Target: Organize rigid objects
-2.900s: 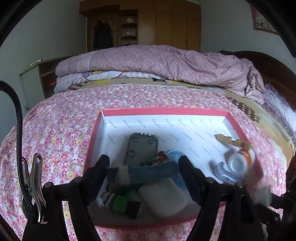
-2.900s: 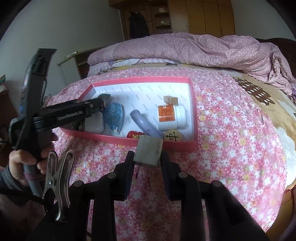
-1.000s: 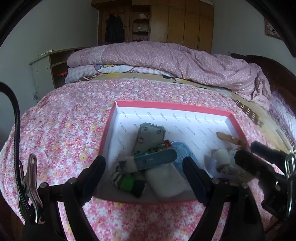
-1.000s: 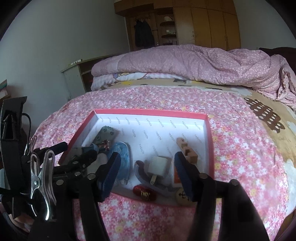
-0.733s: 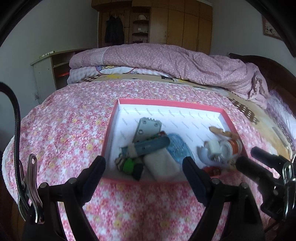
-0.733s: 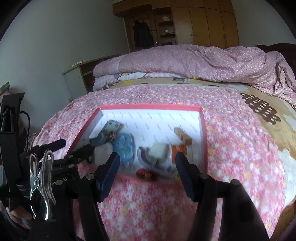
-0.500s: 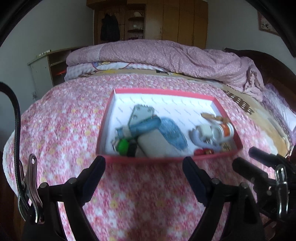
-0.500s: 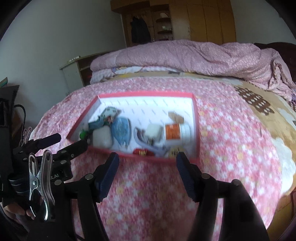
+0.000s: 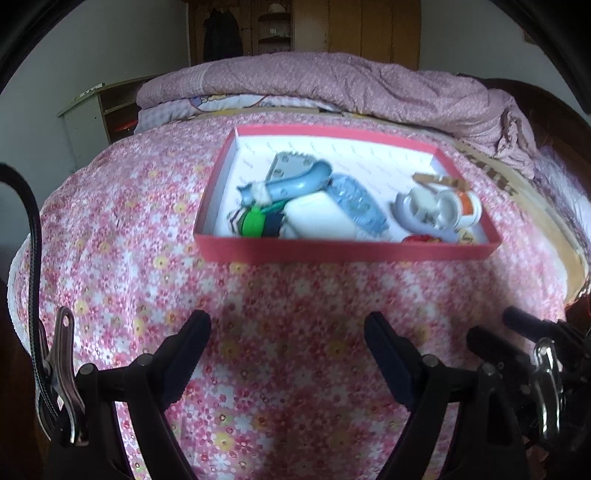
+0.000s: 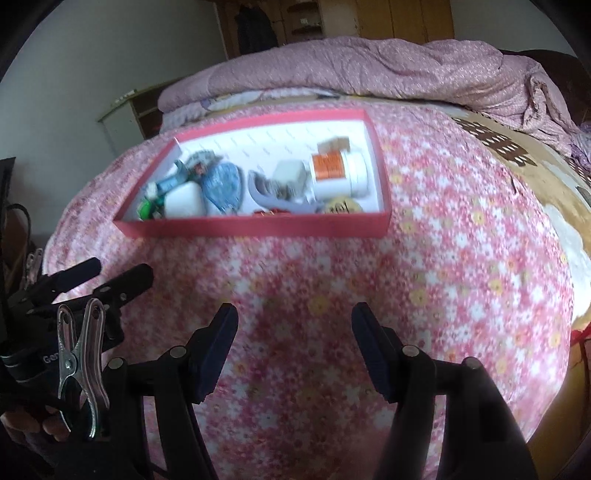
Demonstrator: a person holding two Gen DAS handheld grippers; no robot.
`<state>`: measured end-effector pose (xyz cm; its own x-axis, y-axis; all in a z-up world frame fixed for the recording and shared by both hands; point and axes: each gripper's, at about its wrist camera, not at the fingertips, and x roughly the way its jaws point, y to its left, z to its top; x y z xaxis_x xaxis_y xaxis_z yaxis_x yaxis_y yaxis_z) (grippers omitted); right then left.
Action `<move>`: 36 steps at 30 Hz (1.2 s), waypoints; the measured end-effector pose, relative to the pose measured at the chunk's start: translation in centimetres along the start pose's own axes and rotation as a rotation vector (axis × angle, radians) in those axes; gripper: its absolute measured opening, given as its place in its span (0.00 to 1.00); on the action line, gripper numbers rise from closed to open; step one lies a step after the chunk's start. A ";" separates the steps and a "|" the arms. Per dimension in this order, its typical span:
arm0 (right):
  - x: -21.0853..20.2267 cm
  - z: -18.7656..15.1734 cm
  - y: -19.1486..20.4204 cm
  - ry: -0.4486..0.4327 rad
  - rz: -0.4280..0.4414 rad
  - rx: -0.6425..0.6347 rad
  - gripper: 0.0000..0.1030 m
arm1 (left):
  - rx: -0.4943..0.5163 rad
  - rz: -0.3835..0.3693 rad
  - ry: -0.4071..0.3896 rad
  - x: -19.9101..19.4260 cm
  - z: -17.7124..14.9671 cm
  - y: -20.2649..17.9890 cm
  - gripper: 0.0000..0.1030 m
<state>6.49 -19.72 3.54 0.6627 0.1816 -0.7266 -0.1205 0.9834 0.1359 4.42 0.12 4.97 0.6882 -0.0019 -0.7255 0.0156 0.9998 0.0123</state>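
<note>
A red box (image 9: 343,252) with a white inside lies on the flowered bedspread; it also shows in the right wrist view (image 10: 258,226). In it lie a blue handled tool (image 9: 291,184), a white block (image 9: 319,219), a green piece (image 9: 253,226), a white bottle with an orange label (image 10: 338,173), a small white adapter (image 10: 290,173) and a purple curved piece (image 10: 275,201). My left gripper (image 9: 286,350) is open and empty, well short of the box. My right gripper (image 10: 293,341) is open and empty, also short of the box.
The flowered bedspread (image 9: 288,302) covers the bed around the box. A folded pink quilt (image 9: 332,81) lies behind it. A small cabinet (image 9: 92,114) stands at the left and wooden wardrobes (image 9: 351,29) at the back.
The right gripper let go of the white adapter into the box. Both grippers have since drawn back from the box, open and empty.
</note>
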 end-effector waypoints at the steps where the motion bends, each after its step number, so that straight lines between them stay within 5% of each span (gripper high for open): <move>1: 0.3 -0.2 -0.1 0.009 -0.002 0.004 0.64 | -0.003 0.004 0.009 0.3 -0.2 0.1 0.86; 7: 0.9 -0.8 -0.2 0.010 -0.020 0.010 0.64 | -0.029 -0.004 0.067 2.0 -0.9 0.6 0.86; 36: 1.4 -1.5 1.2 -0.030 -0.102 -0.016 0.73 | -0.007 0.006 0.034 2.4 -1.3 0.1 0.92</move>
<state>6.11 -18.25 1.70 0.6940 0.0806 -0.7155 -0.0632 0.9967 0.0510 5.07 0.28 2.35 0.6629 0.0050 -0.7487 0.0065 0.9999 0.0124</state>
